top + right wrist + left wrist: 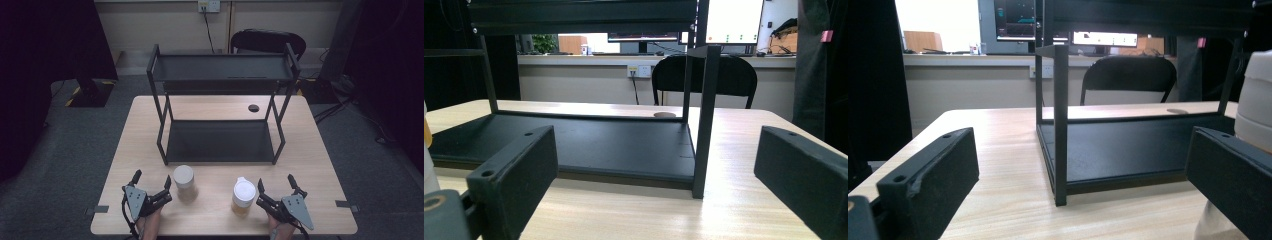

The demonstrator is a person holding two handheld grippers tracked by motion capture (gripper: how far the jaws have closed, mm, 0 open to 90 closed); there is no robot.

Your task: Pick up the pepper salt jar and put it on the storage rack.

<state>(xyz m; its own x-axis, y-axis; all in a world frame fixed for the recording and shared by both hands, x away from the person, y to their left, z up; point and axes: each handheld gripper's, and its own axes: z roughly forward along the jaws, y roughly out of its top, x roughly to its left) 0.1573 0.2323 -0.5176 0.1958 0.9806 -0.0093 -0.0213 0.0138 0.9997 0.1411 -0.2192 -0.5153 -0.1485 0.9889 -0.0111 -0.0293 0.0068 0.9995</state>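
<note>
low in the frame, your left gripper (151, 184) and right gripper (275, 186) gape empty; take each light, slick jar (184, 183) (243, 196) mid-body.

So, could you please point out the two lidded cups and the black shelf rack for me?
Left cup (183, 176), high view, on its beige lid.
Right cup (244, 190), high view, on its white lid.
Black shelf rack (220, 141), high view, on its bare lower shelf.

Rack (220, 142) blocks table (320, 165) middle; two jars (184, 178) (243, 194) near front edge, open gap between; side edges free.
</note>
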